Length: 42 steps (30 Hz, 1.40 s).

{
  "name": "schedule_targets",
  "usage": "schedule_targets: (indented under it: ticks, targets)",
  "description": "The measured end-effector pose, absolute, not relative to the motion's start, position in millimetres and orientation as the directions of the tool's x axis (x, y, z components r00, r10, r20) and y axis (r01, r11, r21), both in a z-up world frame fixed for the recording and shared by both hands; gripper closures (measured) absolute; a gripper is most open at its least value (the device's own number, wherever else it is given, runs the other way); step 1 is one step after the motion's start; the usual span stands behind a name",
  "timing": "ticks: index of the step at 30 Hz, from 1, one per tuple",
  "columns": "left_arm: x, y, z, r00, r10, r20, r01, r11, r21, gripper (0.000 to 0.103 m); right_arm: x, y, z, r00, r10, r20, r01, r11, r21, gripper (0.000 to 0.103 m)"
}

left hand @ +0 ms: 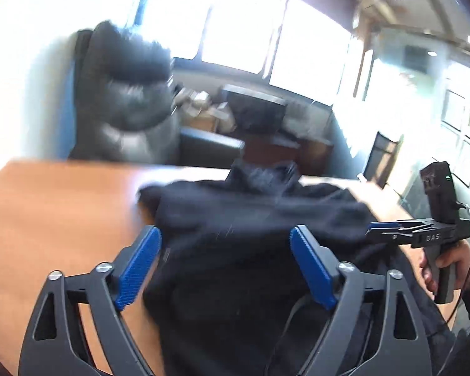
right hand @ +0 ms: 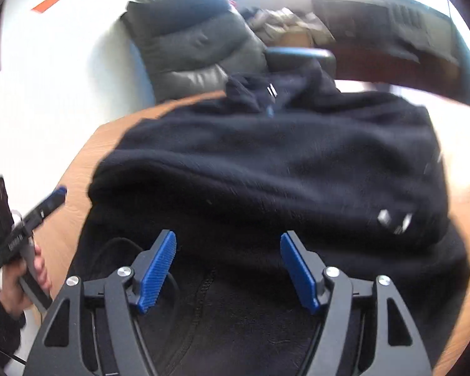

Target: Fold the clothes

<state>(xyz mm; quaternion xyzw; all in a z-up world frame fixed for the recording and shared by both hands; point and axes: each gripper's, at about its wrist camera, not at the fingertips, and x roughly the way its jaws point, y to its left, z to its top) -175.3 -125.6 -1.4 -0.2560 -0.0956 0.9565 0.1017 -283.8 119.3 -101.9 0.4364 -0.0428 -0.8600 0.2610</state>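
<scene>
A black fleece garment [left hand: 253, 219] lies bunched on the orange wooden table [left hand: 62, 206]; it also fills the right wrist view [right hand: 266, 163], its collar at the far side. My left gripper [left hand: 225, 238] is open and empty, just above the garment's near left part. My right gripper [right hand: 228, 244] is open and empty over the garment's near edge. The right gripper also shows in the left wrist view [left hand: 388, 232] at the garment's right side. The left gripper shows at the left of the right wrist view [right hand: 51, 200], over the table.
A dark leather office chair [left hand: 125, 103] stands behind the table's far edge, also in the right wrist view [right hand: 191, 37]. Behind it are a cluttered desk with a monitor [left hand: 257, 109] and bright windows. The table's far edge [right hand: 185, 100] runs close to the collar.
</scene>
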Motion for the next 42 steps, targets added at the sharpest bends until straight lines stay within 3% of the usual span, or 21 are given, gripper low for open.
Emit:
schedule_targets:
  ticks: [2,4,6,8,10,17,20,22,24,26,28,30,33,35,37,38,42]
  targets:
    - [-197,-115,20,-0.853,0.296,-0.431,-0.217,-0.950,-0.223,0.006,-295,118,-81,-0.529,-0.501,-0.685,0.421,-0.856,0.301,0.023]
    - [-235,-102,12,-0.809,0.340,-0.479,-0.240,-0.936,-0.258,0.006,-320,117,-75,-0.560,-0.500,-0.661,0.387,-0.863,0.325,0.021]
    - [-269,-92,-11,-0.737,0.388,-0.554,-0.239,-0.916,-0.324,0.006,-350,120,-93,-0.560,-0.450,-0.696,0.303,-0.893,0.333,0.021]
    - [-287,-85,-52,-0.630,0.383,-0.675,-0.192,-0.920,-0.343,0.017,-363,129,-127,-0.510,-0.382,-0.771,0.230,-0.924,0.305,0.023]
    - [-276,-81,-82,-0.581,0.367,-0.727,-0.191,-0.929,-0.316,0.025,-362,136,-152,-0.485,-0.325,-0.812,0.209,-0.945,0.253,0.036]
    - [-216,-66,-85,-0.616,0.302,-0.728,-0.303,-0.943,-0.135,0.026,-316,168,-154,-0.609,-0.181,-0.773,0.238,-0.970,0.040,0.038]
    - [-208,-66,-66,-0.663,0.324,-0.675,-0.305,-0.940,-0.152,0.021,-314,180,-140,-0.662,-0.150,-0.734,0.200,-0.980,0.020,0.038]
    - [-214,-63,-63,-0.677,0.332,-0.657,-0.303,-0.939,-0.162,0.016,-320,186,-134,-0.673,-0.194,-0.714,0.197,-0.977,0.080,0.023]
    - [-226,-64,-81,-0.641,0.293,-0.709,-0.256,-0.953,-0.162,0.017,-332,190,-137,-0.648,-0.234,-0.725,0.192,-0.971,0.142,0.017]
    - [-226,-72,-93,-0.624,0.296,-0.723,-0.238,-0.953,-0.186,0.028,-342,196,-149,-0.619,-0.226,-0.752,0.174,-0.973,0.149,0.021]
    - [-222,-78,-93,-0.638,0.309,-0.706,-0.231,-0.951,-0.207,0.030,-348,202,-156,-0.607,-0.205,-0.768,0.151,-0.978,0.142,0.037]
    - [-221,-82,-95,-0.639,0.314,-0.702,-0.231,-0.949,-0.214,0.032,-347,214,-150,-0.617,-0.160,-0.770,0.093,-0.987,0.131,0.043]
    - [-218,-77,-90,-0.644,0.285,-0.710,-0.233,-0.957,-0.173,0.032,-337,225,-138,-0.619,-0.107,-0.778,0.041,-0.994,0.104,0.040]
    - [-211,-74,-84,-0.650,0.281,-0.707,-0.230,-0.958,-0.169,0.029,-315,223,-123,-0.645,-0.150,-0.749,0.083,-0.989,0.126,0.039]
    - [-193,-77,-73,-0.654,0.311,-0.690,-0.234,-0.950,-0.207,0.024,-278,219,-109,-0.673,-0.203,-0.711,0.150,-0.979,0.138,0.025]
    - [-177,-79,-66,-0.660,0.323,-0.679,-0.232,-0.946,-0.225,0.022,-257,218,-105,-0.684,-0.217,-0.696,0.170,-0.976,0.137,0.023]
    - [-99,-90,-44,-0.692,0.312,-0.651,-0.214,-0.950,-0.229,0.021,-169,219,-104,-0.688,-0.242,-0.684,0.203,-0.969,0.139,0.022]
